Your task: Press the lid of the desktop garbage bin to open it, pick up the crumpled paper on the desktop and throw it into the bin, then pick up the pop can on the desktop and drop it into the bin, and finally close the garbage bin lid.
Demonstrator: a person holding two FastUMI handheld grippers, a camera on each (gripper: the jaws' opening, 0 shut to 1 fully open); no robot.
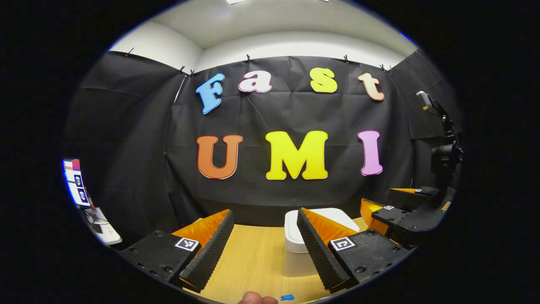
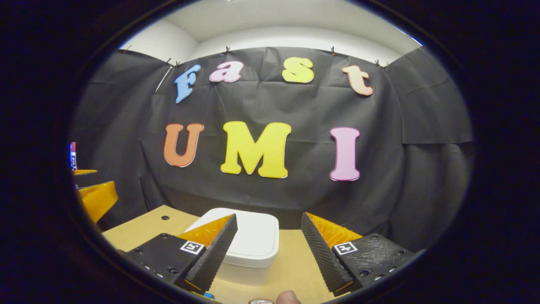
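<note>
A: Bin (image 2: 247,242) first. White, lid (image 2: 253,230) flat and down, standing on the table (image 2: 291,266) near the back cloth. In the right gripper view it sits ahead and a little left of centre.

B: Right gripper (image 2: 269,249)?

A: Jaws wide apart, nothing between them, raised above the table and short of the bin. Its left finger overlaps the lid in the picture; I cannot tell any contact.

B: Left gripper (image 1: 265,249)?

A: Also spread wide and empty. In the left gripper view the bin (image 1: 295,240) is half hidden behind its right finger. The right gripper (image 1: 400,211) shows farther off, beside the bin.

B: Paper and can?

A: Not made out with any certainty. A rounded bit at the bottom edge of the right gripper view, too cut off to name. A small blue scrap (image 1: 287,297) on the table at the bottom edge of the left view.

B: Risks?

A: My judgement: the lid looks unpressed, so opening comes first. The bin looks light; an off-centre or slanting push could tip or skate it across the smooth table instead of releasing the lid. With both grippers close together at the bin, they could knock each other.
</note>
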